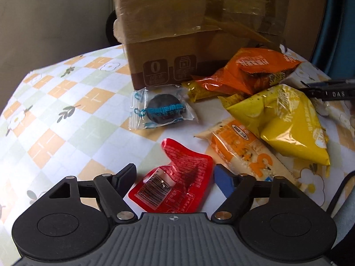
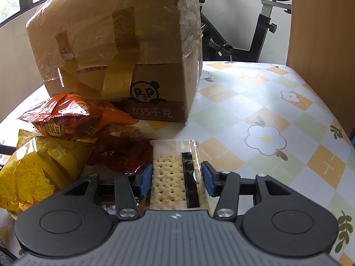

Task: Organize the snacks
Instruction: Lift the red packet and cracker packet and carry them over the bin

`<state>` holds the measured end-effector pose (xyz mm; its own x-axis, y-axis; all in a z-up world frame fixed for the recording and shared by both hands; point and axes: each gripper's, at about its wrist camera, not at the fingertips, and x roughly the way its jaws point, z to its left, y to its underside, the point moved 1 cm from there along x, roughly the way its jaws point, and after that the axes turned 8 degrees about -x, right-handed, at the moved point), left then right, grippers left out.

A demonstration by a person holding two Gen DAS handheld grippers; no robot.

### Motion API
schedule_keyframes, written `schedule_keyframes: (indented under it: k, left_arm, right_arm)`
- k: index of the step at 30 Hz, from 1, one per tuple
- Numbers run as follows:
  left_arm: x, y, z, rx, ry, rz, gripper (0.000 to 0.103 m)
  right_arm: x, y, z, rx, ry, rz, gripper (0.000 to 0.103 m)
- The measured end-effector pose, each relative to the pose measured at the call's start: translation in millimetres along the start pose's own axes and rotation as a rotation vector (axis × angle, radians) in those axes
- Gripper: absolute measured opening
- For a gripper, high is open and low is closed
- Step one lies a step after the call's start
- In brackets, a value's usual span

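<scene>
Sorting snacks: one packet held, the next about to be taken.

The left hand-held gripper (image 1: 175, 177) stands released astride the red sachet (image 1: 175, 184) on the desk (image 1: 66, 110); it needs lowering and clenching. The right hand-held gripper (image 2: 177, 177) grasps the cracker pack (image 2: 175, 177), short of the cardboard box (image 2: 124, 51) beyond.

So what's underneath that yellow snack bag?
The yellow bag lies partly on a white-and-orange packet; the rest beneath it is covered.
</scene>
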<state>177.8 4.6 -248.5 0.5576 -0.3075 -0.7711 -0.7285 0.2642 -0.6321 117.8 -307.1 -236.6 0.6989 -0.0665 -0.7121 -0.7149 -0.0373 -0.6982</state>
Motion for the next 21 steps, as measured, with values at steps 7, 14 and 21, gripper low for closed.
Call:
schedule_keyframes:
  k: [7, 14, 21]
  left_arm:
    - [-5, 1, 0, -0.029, 0.002, -0.025, 0.052]
    - [-12, 6, 5, -0.106, -0.003, -0.041, 0.051]
    - [-39, -5, 17, -0.197, -0.017, -0.129, 0.051]
  right_arm:
    - [0, 0, 0, 0.006, -0.002, -0.001, 0.05]
    - [-1, 0, 1, 0.019, -0.007, -0.006, 0.05]
    - [-25, -9, -6, 0.043, 0.002, -0.075, 0.048]
